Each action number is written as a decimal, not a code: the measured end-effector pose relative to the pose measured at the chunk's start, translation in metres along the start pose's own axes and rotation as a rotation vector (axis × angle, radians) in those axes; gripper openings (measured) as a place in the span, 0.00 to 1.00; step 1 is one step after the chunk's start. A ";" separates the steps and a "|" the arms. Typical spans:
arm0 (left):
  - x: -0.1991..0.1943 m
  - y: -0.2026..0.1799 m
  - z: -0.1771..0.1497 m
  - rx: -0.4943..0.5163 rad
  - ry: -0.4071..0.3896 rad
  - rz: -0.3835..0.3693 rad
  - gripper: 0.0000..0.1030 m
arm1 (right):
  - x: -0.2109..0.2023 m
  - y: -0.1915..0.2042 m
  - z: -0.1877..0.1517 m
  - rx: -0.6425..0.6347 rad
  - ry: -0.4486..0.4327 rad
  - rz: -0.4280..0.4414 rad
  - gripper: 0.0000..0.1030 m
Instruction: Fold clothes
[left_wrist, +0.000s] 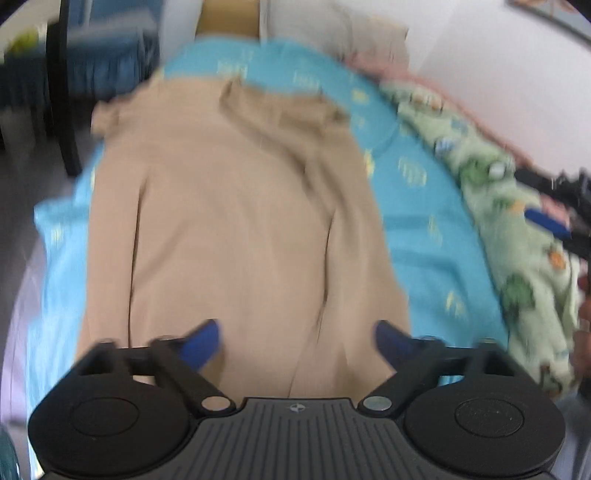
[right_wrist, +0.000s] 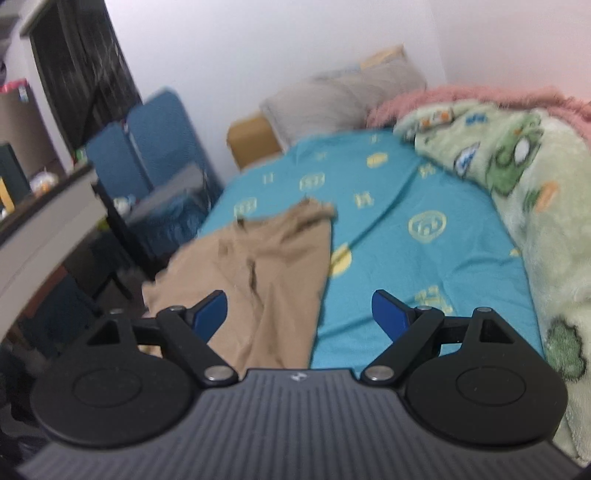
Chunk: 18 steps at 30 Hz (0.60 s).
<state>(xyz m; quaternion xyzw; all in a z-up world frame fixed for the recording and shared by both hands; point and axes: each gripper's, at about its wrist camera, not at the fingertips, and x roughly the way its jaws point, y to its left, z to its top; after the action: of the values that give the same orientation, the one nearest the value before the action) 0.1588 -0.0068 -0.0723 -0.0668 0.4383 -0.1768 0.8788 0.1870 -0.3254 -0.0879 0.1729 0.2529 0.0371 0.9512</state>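
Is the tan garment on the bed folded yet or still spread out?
Mostly spread: the tan garment lies lengthwise on the blue sheet, its far end bunched. Both grippers are open, holding nothing.

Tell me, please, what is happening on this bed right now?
A person is folding clothes with a handheld tool in each hand. A tan garment lies spread on the blue patterned bedsheet, beside a green cartoon-print blanket. The left tool hovers open over the garment's near end, gripping nothing. The right tool is also open and empty, held over the garment's right edge. Both views are blurred by motion, so how far the folding has gone is unclear.
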 end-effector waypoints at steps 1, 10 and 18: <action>0.000 -0.004 0.009 0.014 -0.053 0.003 1.00 | -0.001 0.003 0.000 -0.012 -0.013 0.001 0.84; 0.015 -0.004 0.035 0.038 -0.239 0.075 1.00 | -0.005 0.028 -0.006 -0.124 -0.102 0.001 0.84; -0.025 0.069 0.040 -0.059 -0.177 0.215 1.00 | 0.056 0.066 -0.010 -0.223 0.025 -0.042 0.84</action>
<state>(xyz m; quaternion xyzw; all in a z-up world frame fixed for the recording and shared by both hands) 0.1945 0.0648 -0.0479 -0.0607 0.3689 -0.0621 0.9254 0.2318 -0.2518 -0.0998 0.0604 0.2626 0.0473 0.9618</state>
